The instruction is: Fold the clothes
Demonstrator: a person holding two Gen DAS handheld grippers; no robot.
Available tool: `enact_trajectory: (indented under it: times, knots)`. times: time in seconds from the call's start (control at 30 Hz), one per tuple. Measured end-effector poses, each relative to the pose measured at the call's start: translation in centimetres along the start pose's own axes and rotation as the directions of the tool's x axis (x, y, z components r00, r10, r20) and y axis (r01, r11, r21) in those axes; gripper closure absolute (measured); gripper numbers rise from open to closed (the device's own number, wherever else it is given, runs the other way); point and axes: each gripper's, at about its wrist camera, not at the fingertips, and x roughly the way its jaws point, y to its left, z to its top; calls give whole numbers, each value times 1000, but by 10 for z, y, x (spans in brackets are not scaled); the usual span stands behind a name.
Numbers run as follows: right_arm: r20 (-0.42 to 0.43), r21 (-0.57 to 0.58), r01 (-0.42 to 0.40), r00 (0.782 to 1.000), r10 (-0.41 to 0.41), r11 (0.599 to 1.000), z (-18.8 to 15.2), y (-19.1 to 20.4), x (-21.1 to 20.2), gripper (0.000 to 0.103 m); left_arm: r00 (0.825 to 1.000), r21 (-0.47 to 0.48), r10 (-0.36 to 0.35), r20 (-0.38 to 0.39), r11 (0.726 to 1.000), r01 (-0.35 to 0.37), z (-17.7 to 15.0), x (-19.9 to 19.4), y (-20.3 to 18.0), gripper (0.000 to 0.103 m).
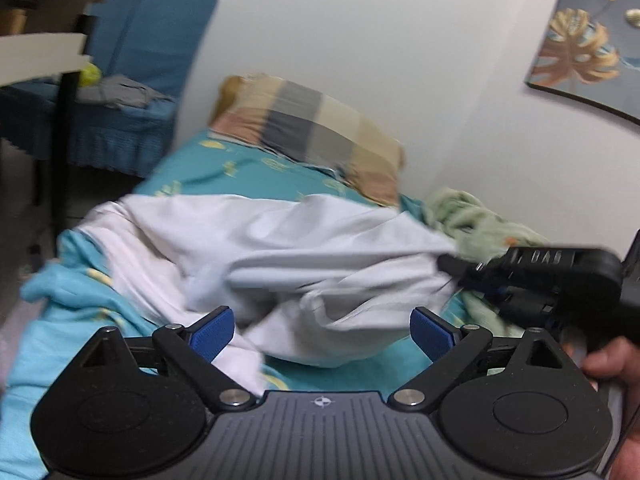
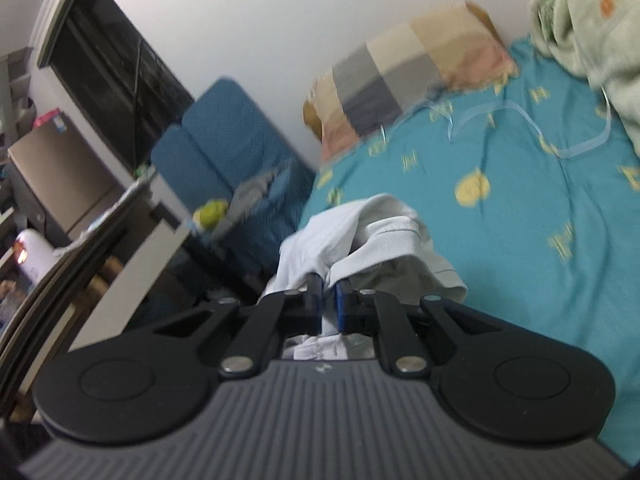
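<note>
The white garment [image 1: 304, 256] lay crumpled across the teal patterned bedsheet [image 1: 248, 172], one bunched edge drawn out taut toward the right gripper [image 1: 452, 264]. That gripper was clamped on the cloth: in its own view the blue pads [image 2: 340, 304] stood nearly together with a ribbed hem of the white fabric [image 2: 384, 240] pinched between them and slack cloth hanging below. Holding one edge this way probably served to lift and straighten the piece so a fold line could be found (the fabric was still far from flat, so folding seemed barely begun).

The left gripper [image 1: 322, 330] hovered just over the near side of the garment with its jaws spread wide and nothing between its blue pads [image 1: 214, 330], likely placed to take a second edge opposite the first.

A checked pillow [image 1: 308, 132] sat at the head of the bed against the wall, and a pale green blanket [image 1: 472, 224] was heaped beside it. No basket or bin was visible; the nearest thing to a holder was the blue armchair [image 1: 148, 40], whose seat carried a grey cloth [image 1: 120, 90] and a yellow-green ball [image 1: 90, 74].
</note>
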Motion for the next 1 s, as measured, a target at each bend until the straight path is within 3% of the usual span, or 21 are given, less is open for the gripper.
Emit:
enact_trajectory:
  times: [0.13,0.37,0.43,0.5,0.53,0.7,0.83,1.0]
  knots:
    - [-61,3,13,998,-12,1000,-11,-20,-7,92,998,35,0,-63,999,3,-12,12,-13,13]
    - [-35,88,3,999,0,996,-13,-50,-26,89,987,107,80,-139,992,-66,-28,45,-27,18]
    - [-18,128,-2,1000,5,992,-12,-59,-32,78,980,137,101,-173,987,-78,-32,52,-30,22]
    - [-2,178,-5,1000,5,984,-11,-71,-37,61,970,181,123,-208,980,-86,-41,62,-37,27]
    - [-2,198,0,1000,0,980,-11,-76,-38,58,967,204,136,-217,975,-91,-45,67,-38,30]
    - [-64,166,111,993,-101,980,-12,-90,-30,31,947,307,201,-252,944,-118,-62,93,-47,33]
    - [-111,144,135,987,-120,980,-15,-96,-18,29,939,298,222,-263,944,-140,-67,103,-42,41]
    - [-60,66,122,991,-118,990,-17,-87,-19,29,934,248,226,-278,956,-158,-65,112,-30,55]
